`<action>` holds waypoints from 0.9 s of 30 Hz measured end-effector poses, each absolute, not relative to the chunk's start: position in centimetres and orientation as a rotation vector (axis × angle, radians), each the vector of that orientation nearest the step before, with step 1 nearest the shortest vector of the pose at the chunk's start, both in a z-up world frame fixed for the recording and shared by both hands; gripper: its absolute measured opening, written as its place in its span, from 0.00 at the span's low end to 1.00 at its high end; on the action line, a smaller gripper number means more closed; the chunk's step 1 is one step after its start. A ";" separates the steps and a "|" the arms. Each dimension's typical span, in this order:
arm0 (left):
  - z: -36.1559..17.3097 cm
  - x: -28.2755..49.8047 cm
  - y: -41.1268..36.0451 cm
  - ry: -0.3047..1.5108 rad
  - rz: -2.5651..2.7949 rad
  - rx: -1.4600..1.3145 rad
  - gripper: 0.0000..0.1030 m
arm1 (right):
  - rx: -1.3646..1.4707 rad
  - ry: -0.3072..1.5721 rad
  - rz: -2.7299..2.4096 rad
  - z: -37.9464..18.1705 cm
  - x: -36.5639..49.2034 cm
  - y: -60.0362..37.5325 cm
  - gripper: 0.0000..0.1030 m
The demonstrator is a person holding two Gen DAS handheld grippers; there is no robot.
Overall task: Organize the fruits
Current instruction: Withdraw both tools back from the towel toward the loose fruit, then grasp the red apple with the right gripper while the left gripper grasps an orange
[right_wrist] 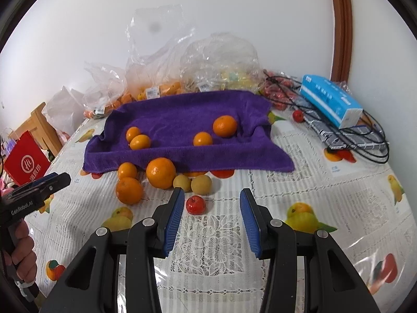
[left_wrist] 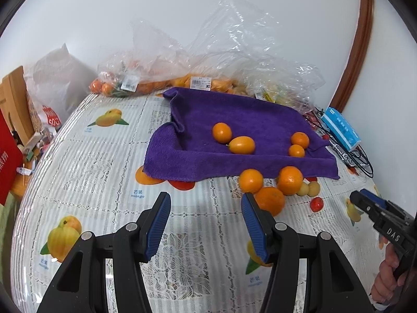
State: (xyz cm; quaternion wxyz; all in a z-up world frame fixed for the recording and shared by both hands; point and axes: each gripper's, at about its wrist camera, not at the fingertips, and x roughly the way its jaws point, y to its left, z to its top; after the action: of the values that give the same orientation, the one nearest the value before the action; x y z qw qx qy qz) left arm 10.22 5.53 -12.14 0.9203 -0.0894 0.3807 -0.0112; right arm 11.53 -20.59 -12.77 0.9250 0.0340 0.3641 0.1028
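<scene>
A purple towel (left_wrist: 234,122) (right_wrist: 187,120) lies on the table with several small orange fruits on it, among them an oval one (left_wrist: 241,145) (right_wrist: 140,142). In front of it sit three larger oranges (left_wrist: 289,180) (right_wrist: 160,172), two pale yellow fruits (left_wrist: 314,188) (right_wrist: 201,184) and a small red fruit (left_wrist: 316,204) (right_wrist: 195,204). My left gripper (left_wrist: 206,203) is open and empty, its right finger just before an orange (left_wrist: 271,199). My right gripper (right_wrist: 211,195) is open and empty, with the red fruit just ahead, close to its left finger.
Clear plastic bags of fruit (left_wrist: 182,75) (right_wrist: 161,88) lie behind the towel by the wall. A blue box (left_wrist: 340,127) (right_wrist: 331,101) and black cables (right_wrist: 365,140) are at the right. A red bag (right_wrist: 24,161) and wooden furniture (left_wrist: 13,99) stand left of the table.
</scene>
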 end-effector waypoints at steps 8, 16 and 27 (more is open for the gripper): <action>-13.4 11.5 6.2 0.813 -0.018 -0.189 0.53 | 0.075 0.810 0.250 -15.6 13.2 -19.1 0.40; -14.8 12.3 6.4 0.856 -0.032 -0.187 0.53 | 0.057 0.874 0.259 -18.4 14.8 -17.6 0.33; -15.1 12.7 5.0 0.864 -0.097 -0.186 0.53 | 0.020 0.855 0.235 -18.7 15.5 -17.1 0.24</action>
State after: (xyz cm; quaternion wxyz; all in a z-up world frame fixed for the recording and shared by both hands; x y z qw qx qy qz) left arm 12.73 4.98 -15.11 0.9027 -0.0900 0.4181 -0.0467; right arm 15.49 -17.11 -18.65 0.9032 0.0098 0.4138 0.1139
